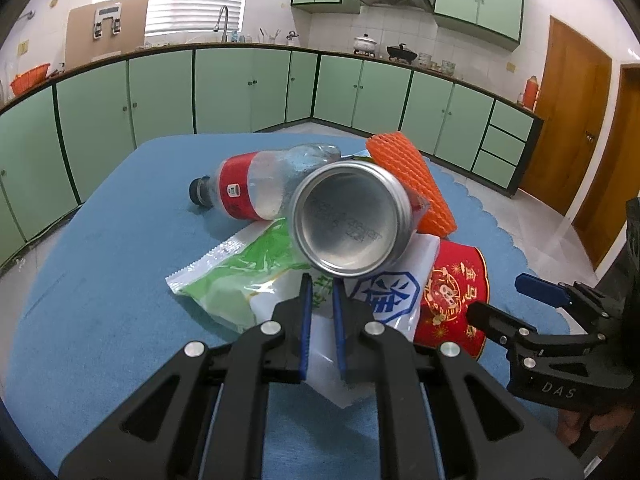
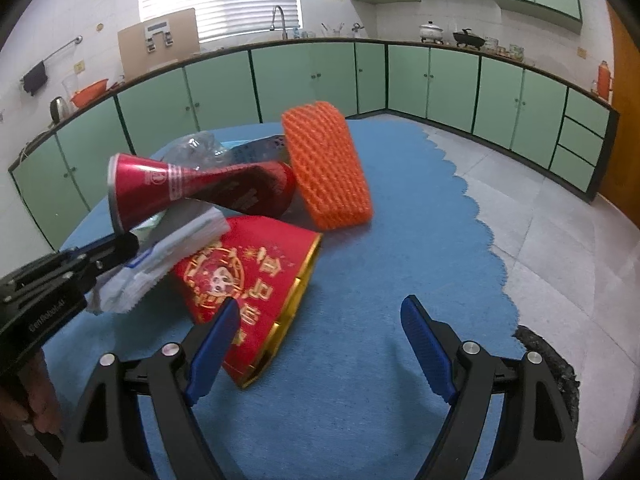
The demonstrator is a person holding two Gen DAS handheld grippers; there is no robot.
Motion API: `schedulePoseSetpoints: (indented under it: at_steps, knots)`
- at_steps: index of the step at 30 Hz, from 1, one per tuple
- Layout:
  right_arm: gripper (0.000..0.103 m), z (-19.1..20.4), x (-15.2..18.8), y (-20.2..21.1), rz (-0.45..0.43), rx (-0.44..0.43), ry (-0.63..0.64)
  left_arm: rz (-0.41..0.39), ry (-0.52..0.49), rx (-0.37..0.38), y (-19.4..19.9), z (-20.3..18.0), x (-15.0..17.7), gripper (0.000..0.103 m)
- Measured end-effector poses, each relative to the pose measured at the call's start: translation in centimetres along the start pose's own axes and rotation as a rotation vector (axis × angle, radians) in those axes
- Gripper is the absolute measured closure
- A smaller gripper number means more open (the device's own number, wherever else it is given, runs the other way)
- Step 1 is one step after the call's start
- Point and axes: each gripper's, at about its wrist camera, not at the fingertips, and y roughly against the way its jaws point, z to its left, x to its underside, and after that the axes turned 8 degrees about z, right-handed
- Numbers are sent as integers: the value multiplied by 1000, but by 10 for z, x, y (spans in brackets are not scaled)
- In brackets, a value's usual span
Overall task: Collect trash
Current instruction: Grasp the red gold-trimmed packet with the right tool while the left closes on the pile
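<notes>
The left gripper (image 1: 322,292) is pinched shut on the white wrapper (image 1: 400,280), which lies right at its tips. The right gripper (image 2: 320,336) gapes empty just beside the red box (image 2: 256,276). Nothing looks collected yet. Just beyond the left tips the crushed can (image 1: 350,220) lies lengthwise, base facing them.

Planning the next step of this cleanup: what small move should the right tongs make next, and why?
Probably ease the right tongs forward and left onto the red paper piece. They stand open and empty just beside it, while the left tongs are already shut on the white wrapper, with the crushed can resting on the pile.
</notes>
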Motion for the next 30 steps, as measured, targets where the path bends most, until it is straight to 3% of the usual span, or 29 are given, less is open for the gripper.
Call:
schedulePoseSetpoints:
  at_steps: [6, 11, 19, 30]
  knots:
    - [28, 2, -6, -4, 28, -106, -28, 3, 2, 5, -2, 0, -1, 93]
    - [57, 4, -10, -3, 38, -188, -21, 5, 2, 4, -3, -1, -1, 93]
    - [79, 3, -10, 2, 38, -192, -1, 14, 5, 2, -5, -1, -3, 93]
    - [83, 4, -8, 7, 63, -225, 29, 17, 1, 5, -6, -5, -4, 93]
